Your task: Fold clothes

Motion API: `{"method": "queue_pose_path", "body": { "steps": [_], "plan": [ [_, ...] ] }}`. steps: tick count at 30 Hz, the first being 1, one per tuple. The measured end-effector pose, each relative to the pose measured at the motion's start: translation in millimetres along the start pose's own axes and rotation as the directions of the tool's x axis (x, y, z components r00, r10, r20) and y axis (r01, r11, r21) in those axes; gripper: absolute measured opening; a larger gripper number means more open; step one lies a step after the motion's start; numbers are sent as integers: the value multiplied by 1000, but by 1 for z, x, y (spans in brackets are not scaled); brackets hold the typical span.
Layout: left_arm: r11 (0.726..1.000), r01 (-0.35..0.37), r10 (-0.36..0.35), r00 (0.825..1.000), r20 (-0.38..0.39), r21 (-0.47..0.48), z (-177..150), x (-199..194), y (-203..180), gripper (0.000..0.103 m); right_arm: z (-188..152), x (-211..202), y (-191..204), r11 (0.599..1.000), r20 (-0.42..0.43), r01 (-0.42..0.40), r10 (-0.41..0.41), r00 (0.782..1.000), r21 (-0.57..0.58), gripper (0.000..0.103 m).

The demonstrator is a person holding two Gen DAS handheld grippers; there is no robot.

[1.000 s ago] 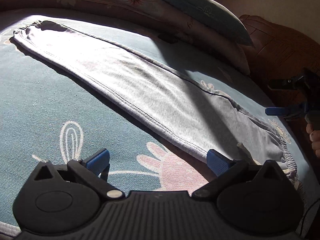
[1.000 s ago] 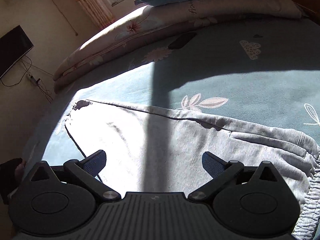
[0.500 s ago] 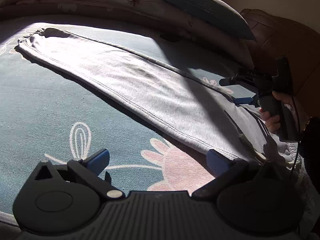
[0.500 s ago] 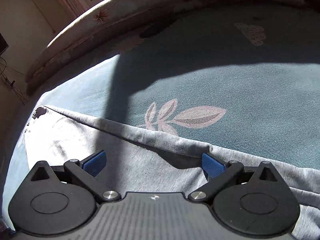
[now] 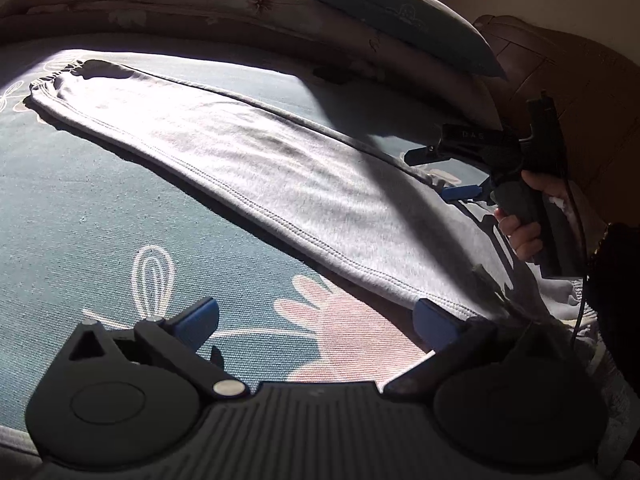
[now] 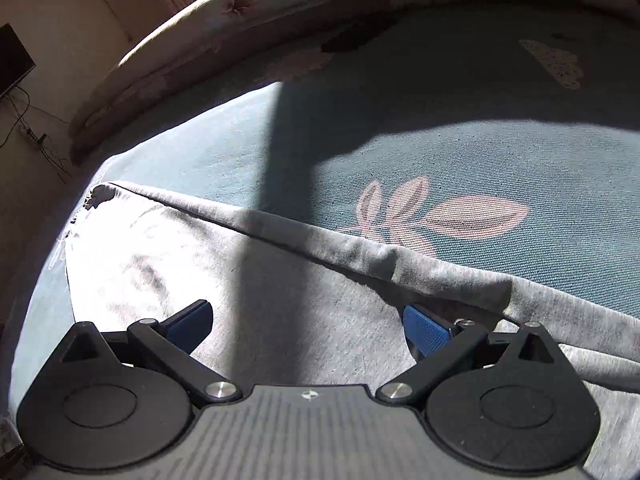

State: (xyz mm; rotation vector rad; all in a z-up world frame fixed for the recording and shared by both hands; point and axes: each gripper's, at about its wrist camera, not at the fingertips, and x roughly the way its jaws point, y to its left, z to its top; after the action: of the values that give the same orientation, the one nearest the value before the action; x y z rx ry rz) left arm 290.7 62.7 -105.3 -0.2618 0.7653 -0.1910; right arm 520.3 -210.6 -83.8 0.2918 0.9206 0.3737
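Grey sweatpants [image 5: 256,168] lie flat and folded lengthwise on a teal bedsheet [image 5: 80,216], cuff at the far left, waistband at the right. My left gripper [image 5: 316,322] is open, low over the sheet just short of the pants' near hem, its right fingertip [image 5: 434,320] at the hem edge. My right gripper [image 6: 306,326] is open, hovering low over the grey sweatpants [image 6: 280,292] near their far folded edge. In the left wrist view the right gripper [image 5: 460,174] is held by a hand [image 5: 524,224] above the waist end.
A rolled floral quilt [image 5: 200,4] and a teal pillow [image 5: 400,20] lie along the far side. A brown wooden headboard [image 5: 580,92] stands at the right. A dark screen [image 6: 12,60] and cables hang on the wall at the left.
The right gripper came in from the right and dropped low over the pants near the waist end. The left gripper shifted slightly; both stayed open.
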Motion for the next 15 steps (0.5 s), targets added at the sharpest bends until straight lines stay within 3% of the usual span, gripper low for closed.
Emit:
{"method": "queue_pose_path", "body": {
  "steps": [3,9,15],
  "plan": [
    [1000,-9,9,1000,-2,5,-1,0,0,102,8,-6,-8,998,14,-4,3,1000,59,103],
    [999,-20,20,1000,1,24,-1,-3,-5,102,1,-62,-11,997,9,80,-80,997,-20,103],
    [998,-35,35,999,-2,46,-3,-1,-10,102,-32,-112,-59,987,-44,124,-120,992,102,103]
  ]
}}
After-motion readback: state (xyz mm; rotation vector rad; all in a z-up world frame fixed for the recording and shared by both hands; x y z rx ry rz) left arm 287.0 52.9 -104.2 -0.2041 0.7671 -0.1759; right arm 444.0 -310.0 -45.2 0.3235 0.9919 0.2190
